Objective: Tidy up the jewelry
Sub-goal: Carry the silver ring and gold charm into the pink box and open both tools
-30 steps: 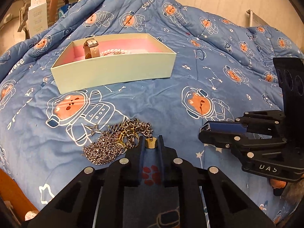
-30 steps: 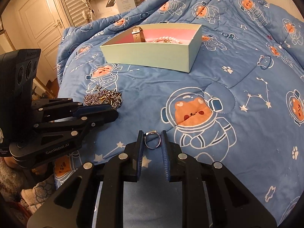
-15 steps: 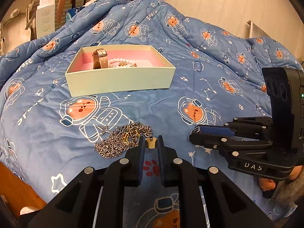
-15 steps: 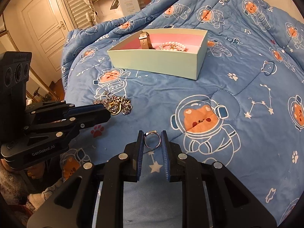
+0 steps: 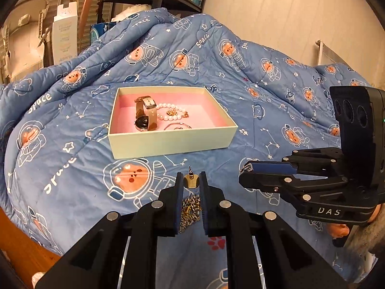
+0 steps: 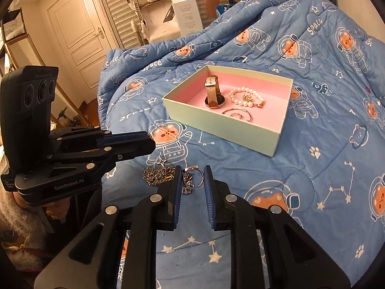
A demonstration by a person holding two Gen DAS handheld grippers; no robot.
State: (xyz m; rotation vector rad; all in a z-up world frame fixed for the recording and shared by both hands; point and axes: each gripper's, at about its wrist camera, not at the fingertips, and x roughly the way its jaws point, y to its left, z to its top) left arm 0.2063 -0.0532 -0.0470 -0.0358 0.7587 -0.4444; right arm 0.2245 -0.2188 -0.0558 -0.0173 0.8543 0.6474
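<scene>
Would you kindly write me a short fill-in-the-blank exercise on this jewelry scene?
1. The open box has a ____ lining.
2. Beside the watch in the box lies a bracelet of white ____.
3. The right gripper is shut on a silver ____.
4. The left gripper grips a chain necklace by its ____-coloured end piece.

Missing: pink; pearls; ring; gold

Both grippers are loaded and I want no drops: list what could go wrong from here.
1. The left gripper pinches only the small gold stud, which could slip out.
2. The right gripper holds a thin ring by its rim; it may twist free before reaching the box.
</scene>
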